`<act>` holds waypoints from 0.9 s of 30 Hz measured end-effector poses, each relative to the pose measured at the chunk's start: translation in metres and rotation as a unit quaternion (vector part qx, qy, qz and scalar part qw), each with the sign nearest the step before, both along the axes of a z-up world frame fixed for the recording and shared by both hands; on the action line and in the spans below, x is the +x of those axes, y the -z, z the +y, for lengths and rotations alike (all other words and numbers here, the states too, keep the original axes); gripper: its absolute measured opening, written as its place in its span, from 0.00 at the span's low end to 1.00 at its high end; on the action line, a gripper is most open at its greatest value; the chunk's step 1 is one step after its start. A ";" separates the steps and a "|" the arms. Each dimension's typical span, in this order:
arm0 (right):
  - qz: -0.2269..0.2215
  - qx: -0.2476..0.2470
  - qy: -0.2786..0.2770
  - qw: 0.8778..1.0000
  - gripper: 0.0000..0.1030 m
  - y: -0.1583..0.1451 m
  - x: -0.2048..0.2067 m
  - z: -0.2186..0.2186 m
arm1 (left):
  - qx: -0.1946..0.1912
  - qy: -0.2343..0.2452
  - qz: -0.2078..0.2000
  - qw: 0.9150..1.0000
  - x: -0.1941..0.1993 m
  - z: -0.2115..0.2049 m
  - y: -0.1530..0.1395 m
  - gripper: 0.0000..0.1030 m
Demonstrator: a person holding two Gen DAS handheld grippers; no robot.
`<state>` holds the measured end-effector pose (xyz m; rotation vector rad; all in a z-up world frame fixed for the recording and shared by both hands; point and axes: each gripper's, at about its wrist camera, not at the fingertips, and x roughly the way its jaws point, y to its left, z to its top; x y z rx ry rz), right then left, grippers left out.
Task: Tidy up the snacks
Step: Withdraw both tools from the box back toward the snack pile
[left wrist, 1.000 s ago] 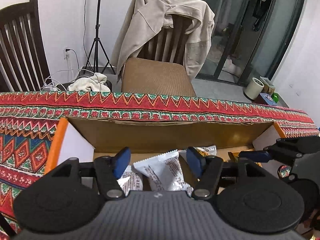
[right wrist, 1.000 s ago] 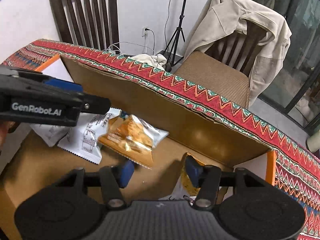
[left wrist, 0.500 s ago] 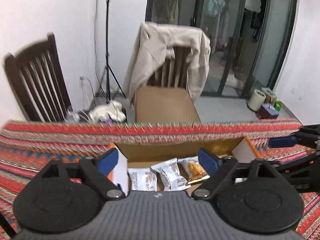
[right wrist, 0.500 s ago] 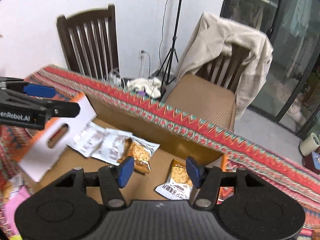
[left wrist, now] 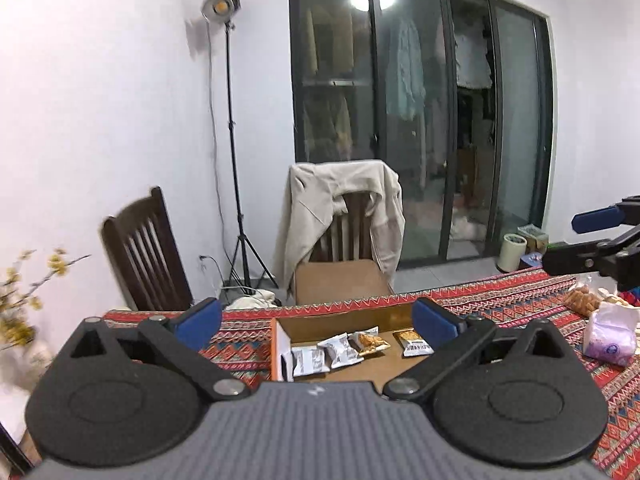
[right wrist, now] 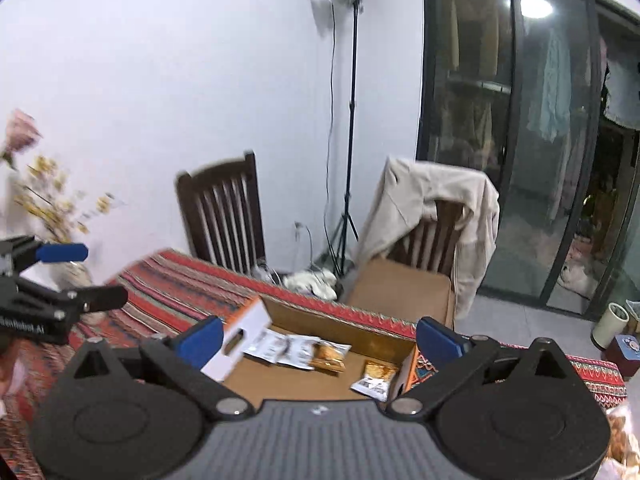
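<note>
An open cardboard box (left wrist: pixel 344 318) lies on the patterned tablecloth. Inside it lie two white snack packets (left wrist: pixel 322 354), an orange packet (left wrist: pixel 370 342) and another orange-and-white packet (left wrist: pixel 414 343). The box (right wrist: pixel 360 332) and its packets (right wrist: pixel 292 350) also show in the right wrist view. My left gripper (left wrist: pixel 316 326) is open and empty, held high and back from the box. My right gripper (right wrist: pixel 318 338) is open and empty, also raised above the box. Each gripper shows at the edge of the other's view.
A pale purple bag (left wrist: pixel 608 338) and loose snacks (left wrist: pixel 580 302) lie on the table at the right. Two wooden chairs (left wrist: pixel 144 256) stand behind the table, one draped with a beige jacket (left wrist: pixel 340 204). A light stand (left wrist: pixel 232 152) stands by the wall. Dried flowers (right wrist: pixel 52 204) are at the left.
Both grippers have lifted up and pulled back from inside the box, and their jaws have opened wider. The packets stay in the box.
</note>
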<state>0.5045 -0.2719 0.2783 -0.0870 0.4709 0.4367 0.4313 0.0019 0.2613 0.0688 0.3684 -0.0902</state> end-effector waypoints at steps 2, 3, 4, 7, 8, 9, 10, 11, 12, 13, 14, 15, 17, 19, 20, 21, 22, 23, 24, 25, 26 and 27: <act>-0.018 -0.005 -0.012 1.000 1.00 -0.006 -0.034 -0.004 | -0.006 0.003 -0.008 1.000 -0.032 0.002 0.001 1.00; -0.026 -0.008 -0.020 0.999 1.00 -0.006 -0.050 -0.005 | -0.007 0.004 -0.011 1.000 -0.045 0.004 0.001 1.00; -0.033 -0.011 -0.029 0.999 1.00 -0.006 -0.068 -0.006 | -0.004 0.006 -0.015 1.000 -0.063 0.004 0.003 1.00; -0.049 -0.016 -0.051 0.997 1.00 0.002 -0.119 -0.010 | 0.007 0.008 -0.036 0.999 -0.108 0.010 0.013 1.00; -0.054 -0.019 -0.055 0.997 1.00 0.006 -0.136 -0.012 | 0.012 0.006 -0.042 0.999 -0.123 0.011 0.019 1.00; -0.058 -0.019 -0.057 0.997 1.00 0.010 -0.152 -0.014 | 0.013 0.006 -0.046 0.999 -0.135 0.012 0.025 1.00; -0.063 -0.018 -0.059 0.996 1.00 0.016 -0.168 -0.018 | 0.012 0.006 -0.048 0.999 -0.147 0.016 0.032 1.00; -0.065 -0.016 -0.060 0.996 1.00 0.022 -0.184 -0.021 | 0.008 0.006 -0.049 0.999 -0.159 0.019 0.041 1.00; -0.066 -0.013 -0.062 0.996 1.00 0.028 -0.198 -0.025 | 0.004 0.005 -0.048 0.999 -0.167 0.022 0.051 1.00; -0.066 -0.010 -0.063 0.996 1.00 0.037 -0.209 -0.028 | 0.001 0.003 -0.045 0.999 -0.175 0.026 0.061 1.00; -0.065 -0.006 -0.063 0.996 1.00 0.046 -0.219 -0.032 | 0.000 0.001 -0.039 0.999 -0.184 0.028 0.073 1.00; -0.065 -0.003 -0.061 0.996 1.00 0.055 -0.230 -0.036 | -0.002 0.001 -0.036 0.999 -0.189 0.032 0.083 1.00; -0.068 -0.012 -0.047 0.997 1.00 0.076 -0.247 -0.041 | -0.011 -0.009 -0.026 1.000 -0.202 0.036 0.105 1.00; -0.080 -0.026 -0.019 0.996 1.00 0.099 -0.263 -0.046 | -0.029 -0.023 -0.019 0.999 -0.214 0.045 0.124 1.00; -0.084 -0.030 -0.010 0.996 1.00 0.110 -0.271 -0.048 | -0.036 -0.029 -0.017 0.999 -0.221 0.050 0.132 1.00; -0.084 -0.030 -0.005 0.996 1.00 0.121 -0.276 -0.051 | -0.043 -0.034 -0.018 0.998 -0.226 0.052 0.141 1.00; -0.082 -0.027 0.000 0.996 1.00 0.132 -0.283 -0.053 | -0.044 -0.039 -0.019 0.998 -0.232 0.055 0.150 1.00; -0.079 -0.026 0.004 0.997 1.00 0.144 -0.289 -0.054 | -0.038 -0.050 -0.019 0.998 -0.238 0.058 0.156 1.00; -0.077 -0.024 0.008 0.997 1.00 0.156 -0.294 -0.056 | -0.034 -0.064 -0.023 0.997 -0.246 0.060 0.163 1.00; -0.078 -0.019 0.017 0.997 1.00 0.168 -0.299 -0.056 | -0.035 -0.072 -0.031 0.996 -0.254 0.061 0.168 1.00; -0.080 -0.015 0.030 0.996 1.00 0.180 -0.306 -0.055 | -0.036 -0.076 -0.038 0.996 -0.261 0.062 0.173 1.00; -0.083 -0.010 0.044 0.996 1.00 0.194 -0.313 -0.054 | -0.038 -0.083 -0.045 0.995 -0.270 0.062 0.178 1.00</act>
